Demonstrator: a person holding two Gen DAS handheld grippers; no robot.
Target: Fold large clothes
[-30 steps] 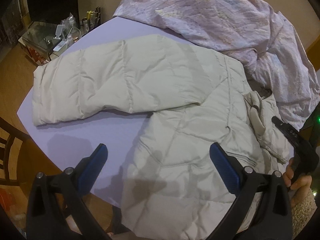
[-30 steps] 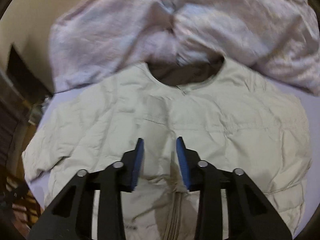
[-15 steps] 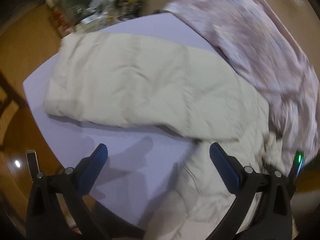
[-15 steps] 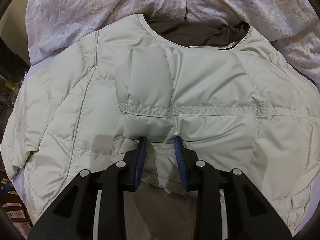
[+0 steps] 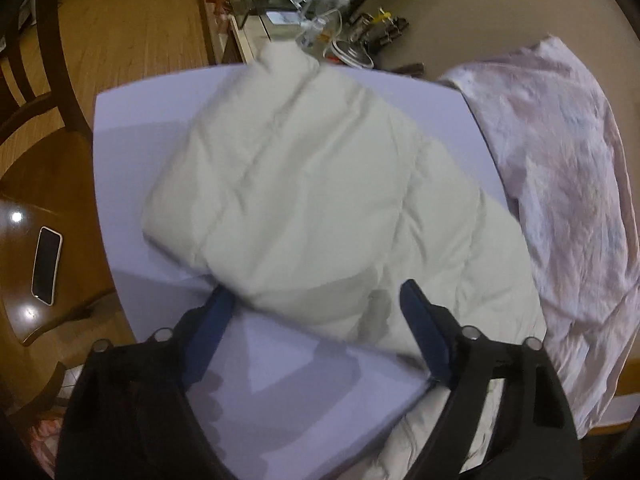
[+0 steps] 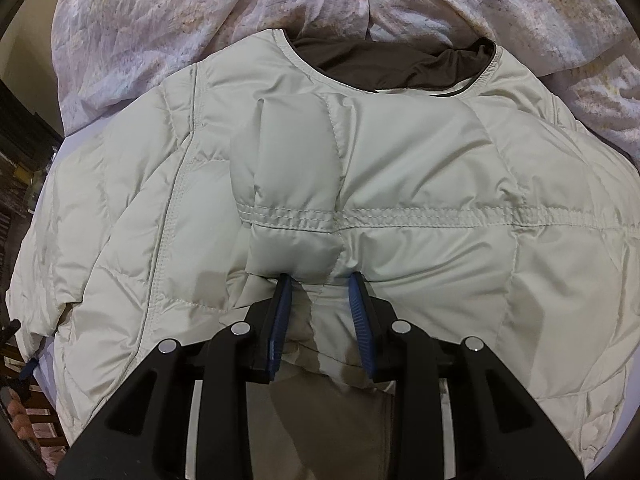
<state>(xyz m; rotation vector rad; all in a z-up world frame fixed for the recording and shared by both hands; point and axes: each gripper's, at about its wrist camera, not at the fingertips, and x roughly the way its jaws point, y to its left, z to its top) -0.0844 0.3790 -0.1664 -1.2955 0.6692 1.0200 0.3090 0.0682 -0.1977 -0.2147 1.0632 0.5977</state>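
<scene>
The cream puffer jacket (image 6: 400, 184) lies spread flat on the lavender-topped table (image 5: 132, 128), collar toward the crumpled pink bedding (image 6: 168, 12). It looks light, soft and springy, with a slick shell, so I expect thin pinches to slide off; seams and hems should hold better than the puffed panels. My right tongs (image 6: 320, 296) are clamped on a bunched fold of fabric at the lower middle of the jacket. My left tongs (image 5: 316, 300) are closing around the sleeve (image 5: 280, 184), which sits between the blue pads but isn't pressed yet. I'd take the sleeve's edge deep.
</scene>
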